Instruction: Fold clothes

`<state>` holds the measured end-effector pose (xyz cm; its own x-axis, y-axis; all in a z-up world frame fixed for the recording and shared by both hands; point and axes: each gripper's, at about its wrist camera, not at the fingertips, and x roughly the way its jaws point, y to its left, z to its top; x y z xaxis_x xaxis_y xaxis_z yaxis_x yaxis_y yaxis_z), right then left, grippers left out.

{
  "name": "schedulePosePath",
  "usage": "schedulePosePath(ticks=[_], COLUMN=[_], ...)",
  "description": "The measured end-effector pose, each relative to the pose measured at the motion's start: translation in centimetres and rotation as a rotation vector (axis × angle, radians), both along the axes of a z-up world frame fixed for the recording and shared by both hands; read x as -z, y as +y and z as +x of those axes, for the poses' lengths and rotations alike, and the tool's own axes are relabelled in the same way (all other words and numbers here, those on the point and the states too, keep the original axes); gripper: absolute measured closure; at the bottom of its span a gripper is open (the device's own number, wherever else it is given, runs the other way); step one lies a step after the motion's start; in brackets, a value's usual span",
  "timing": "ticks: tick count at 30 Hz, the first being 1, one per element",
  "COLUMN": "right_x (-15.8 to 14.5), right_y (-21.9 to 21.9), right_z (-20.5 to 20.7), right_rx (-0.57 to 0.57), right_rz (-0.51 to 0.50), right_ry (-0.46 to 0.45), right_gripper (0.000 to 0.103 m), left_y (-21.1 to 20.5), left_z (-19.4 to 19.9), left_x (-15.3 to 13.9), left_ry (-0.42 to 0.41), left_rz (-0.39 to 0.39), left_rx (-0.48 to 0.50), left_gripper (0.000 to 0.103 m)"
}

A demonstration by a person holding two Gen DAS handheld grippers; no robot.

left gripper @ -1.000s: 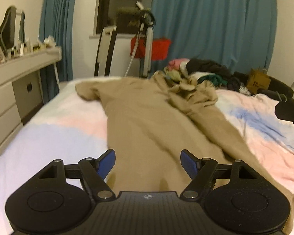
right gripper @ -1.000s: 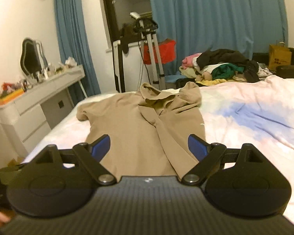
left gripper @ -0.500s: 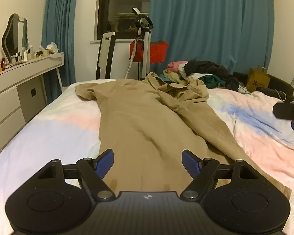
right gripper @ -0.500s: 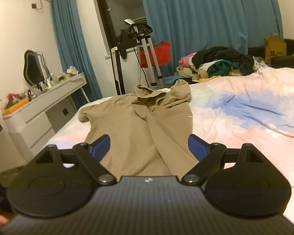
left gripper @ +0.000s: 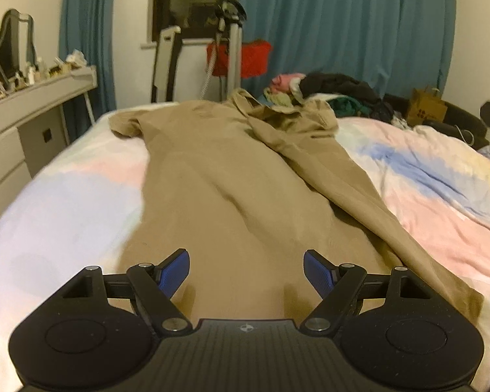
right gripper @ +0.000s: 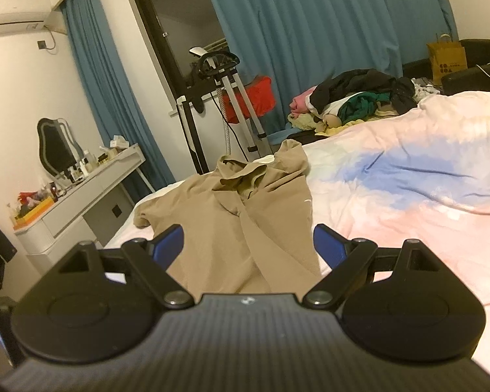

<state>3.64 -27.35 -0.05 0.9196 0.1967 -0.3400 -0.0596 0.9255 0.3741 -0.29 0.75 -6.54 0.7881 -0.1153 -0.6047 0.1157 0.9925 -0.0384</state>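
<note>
Left claw (left gripper: 246,269): blue-padded fingers spread wide, nothing between them, poised low over the near hem of the garment. Right claw (right gripper: 248,243): fingers likewise spread and empty, held higher and further back, pointing along the same garment. Tan garment (left gripper: 232,176): one long piece laid lengthwise down the bed, collar end at the far edge; one sleeve (left gripper: 125,124) lies out flat to the left, the right-hand side is folded over onto the body in a long diagonal flap. Bed (left gripper: 65,202): covered by a quilt in pale pink, blue and white patches, wrinkled on the right. Heap of mixed clothes (right gripper: 352,98): black, green, pink and yellow items, beyond the bed's far edge. White counter (right gripper: 91,196) with drawers: left of the bed, carrying small bottles and a mirror (right gripper: 57,145). Blue curtains (left gripper: 343,26): back wall. Brown paper bag (right gripper: 446,58): far right.
</note>
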Motion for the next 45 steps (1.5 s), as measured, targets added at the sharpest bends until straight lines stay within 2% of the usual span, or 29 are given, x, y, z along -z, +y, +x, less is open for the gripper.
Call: schedulePosePath(ticks=[4, 10, 15, 18, 22, 24, 26, 27, 29, 32, 35, 39, 42, 45], right_x=[-0.1, -0.1, 0.4, 0.9, 1.8, 2.1, 2.3, 2.4, 2.6, 2.8, 3.0, 3.0, 2.7, 2.1], right_y=[-2.4, -6.1, -9.3, -10.8, -11.7, -11.8, -11.8, -11.8, -11.5, -11.2, -11.2, -11.8, -12.1, -11.4], right_z=[-0.3, -0.7, -1.0, -1.1, -1.1, -1.0, -0.9, -0.8, -0.6, -0.3, -0.2, -1.1, -1.7, -2.2], right_rx=[0.047, 0.122, 0.159, 0.189, 0.213, 0.218, 0.221, 0.222, 0.217, 0.217, 0.223, 0.198, 0.132, 0.090], right_rz=[0.015, 0.043, 0.114, 0.151, 0.215, 0.227, 0.236, 0.238, 0.229, 0.226, 0.234, 0.342, 0.437, 0.428], right_ry=[-0.018, -0.046, -0.073, -0.080, -0.070, -0.067, -0.064, -0.061, -0.051, -0.039, -0.031, -0.094, -0.155, -0.193], right_gripper=[0.015, 0.015, 0.015, 0.015, 0.015, 0.015, 0.015, 0.015, 0.015, 0.015, 0.015, 0.014, 0.014, 0.014], left_y=[-2.6, -9.1, -14.6, -17.5, -20.5, -21.6, -22.6, -23.0, -23.7, -24.0, -22.6, -18.6, -14.8, -10.1], left_z=[0.2, 0.1, -0.2, -0.4, -1.3, -1.4, -1.1, -0.9, -0.7, -0.7, -1.1, -1.5, -2.5, -3.5], left_x=[0.2, 0.1, 0.9, 1.8, 3.0, 3.9, 5.0, 5.5, 6.4, 6.8, 5.6, 2.4, -0.2, -2.2], left_ry=[0.014, 0.051, 0.088, 0.118, 0.124, 0.129, 0.160, 0.172, 0.189, 0.171, 0.135, 0.137, 0.110, 0.122], left_rz=[0.006, 0.003, -0.003, -0.012, -0.028, -0.018, -0.012, -0.007, 0.004, 0.027, 0.015, -0.103, -0.163, -0.252], left_rx=[0.064, 0.237, 0.392, 0.477, 0.586, 0.615, 0.624, 0.624, 0.623, 0.613, 0.582, 0.514, 0.476, 0.428], left_gripper=[0.026, 0.031, 0.040, 0.050, 0.054, 0.063, 0.080, 0.085, 0.091, 0.099, 0.101, 0.101, 0.101, 0.101])
